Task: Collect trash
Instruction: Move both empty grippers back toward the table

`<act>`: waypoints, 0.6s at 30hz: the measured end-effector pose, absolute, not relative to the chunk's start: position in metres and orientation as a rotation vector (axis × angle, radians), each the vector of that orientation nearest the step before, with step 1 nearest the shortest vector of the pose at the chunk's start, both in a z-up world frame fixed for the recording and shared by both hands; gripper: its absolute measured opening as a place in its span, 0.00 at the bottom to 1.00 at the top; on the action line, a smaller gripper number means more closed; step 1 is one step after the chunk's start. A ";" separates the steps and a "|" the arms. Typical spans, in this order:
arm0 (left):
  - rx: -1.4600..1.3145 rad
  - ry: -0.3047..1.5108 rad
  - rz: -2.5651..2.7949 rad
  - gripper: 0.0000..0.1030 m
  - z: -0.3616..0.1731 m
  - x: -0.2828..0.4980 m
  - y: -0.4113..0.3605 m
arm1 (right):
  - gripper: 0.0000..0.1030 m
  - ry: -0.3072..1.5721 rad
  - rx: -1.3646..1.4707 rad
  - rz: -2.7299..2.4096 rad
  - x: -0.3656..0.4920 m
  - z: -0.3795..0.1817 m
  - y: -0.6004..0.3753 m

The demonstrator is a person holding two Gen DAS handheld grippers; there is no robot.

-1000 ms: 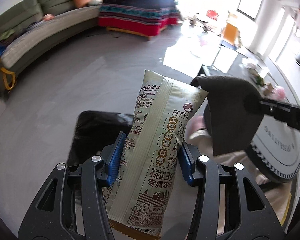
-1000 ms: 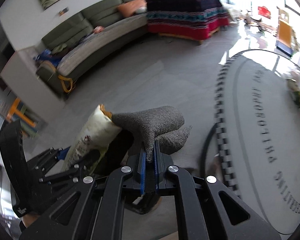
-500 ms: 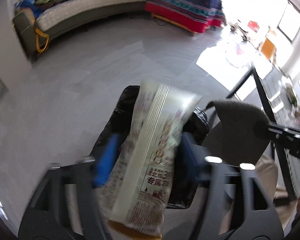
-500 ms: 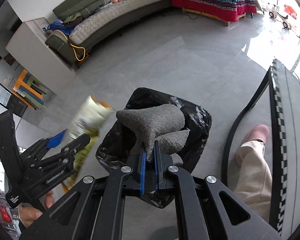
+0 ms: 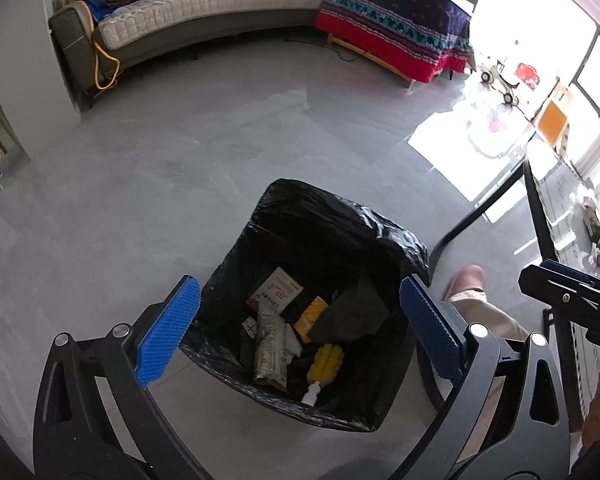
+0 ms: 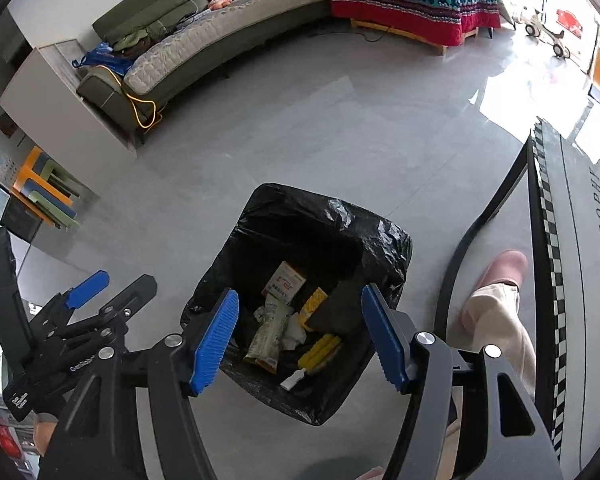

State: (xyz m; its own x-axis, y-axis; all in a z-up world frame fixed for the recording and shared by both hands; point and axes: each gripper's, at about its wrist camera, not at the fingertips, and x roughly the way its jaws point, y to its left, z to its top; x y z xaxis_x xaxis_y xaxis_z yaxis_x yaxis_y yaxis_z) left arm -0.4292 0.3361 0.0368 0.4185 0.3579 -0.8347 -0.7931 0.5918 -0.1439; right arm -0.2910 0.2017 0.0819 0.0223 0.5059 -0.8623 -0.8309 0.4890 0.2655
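A bin lined with a black bag (image 5: 340, 216) stands on the grey floor, also in the right wrist view (image 6: 328, 216). Inside lie the cream snack packet (image 5: 269, 352), the grey cloth (image 5: 352, 312), a printed box (image 5: 275, 291) and yellow pieces (image 5: 327, 360). The packet (image 6: 266, 334) and cloth (image 6: 340, 306) show in the right wrist view too. My left gripper (image 5: 298, 330) is open and empty above the bin. My right gripper (image 6: 300, 338) is open and empty above the bin, beside the left one (image 6: 88, 312).
A person's leg and pink slipper (image 6: 500, 276) stand right of the bin, next to a black table leg (image 6: 476, 224) and a round table edge with lettering (image 6: 580, 240). A green sofa (image 5: 172, 12) and a red patterned blanket (image 5: 396, 24) lie far back.
Both grippers moved over the bin and opened. The snack packet left my left gripper and the grey cloth left my right gripper; both now lie in the bin.
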 end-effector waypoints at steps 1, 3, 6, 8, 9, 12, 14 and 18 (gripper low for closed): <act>-0.575 0.863 0.770 0.94 0.038 -0.427 0.334 | 0.63 1.136 -0.353 1.071 -0.290 0.081 0.199; -0.561 0.867 0.758 0.94 0.040 -0.421 0.332 | 0.63 1.135 -0.342 1.072 -0.287 0.081 0.196; -0.543 0.872 0.736 0.94 0.043 -0.410 0.325 | 0.63 1.129 -0.319 1.070 -0.282 0.085 0.184; -0.525 0.874 0.711 0.94 0.047 -0.399 0.317 | 0.63 1.125 -0.296 1.066 -0.276 0.089 0.175; -0.517 0.874 0.695 0.94 0.048 -0.393 0.314 | 0.63 1.124 -0.287 1.064 -0.273 0.090 0.172; -0.490 0.878 0.650 0.94 0.053 -0.375 0.301 | 0.63 1.111 -0.260 1.046 -0.261 0.097 0.156; -0.476 0.879 0.623 0.94 0.057 -0.362 0.293 | 0.63 1.094 -0.254 1.024 -0.254 0.101 0.147; -0.444 0.879 0.559 0.94 0.067 -0.332 0.275 | 0.63 1.086 -0.222 0.988 -0.234 0.107 0.126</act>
State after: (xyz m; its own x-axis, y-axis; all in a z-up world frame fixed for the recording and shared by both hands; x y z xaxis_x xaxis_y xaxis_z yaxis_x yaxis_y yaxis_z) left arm -0.3318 0.2748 0.0671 0.5130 0.2717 -0.8143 -0.6217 0.7717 -0.1342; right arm -0.2343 0.1258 0.1066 0.1067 0.5629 -0.8196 -0.7628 0.5751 0.2957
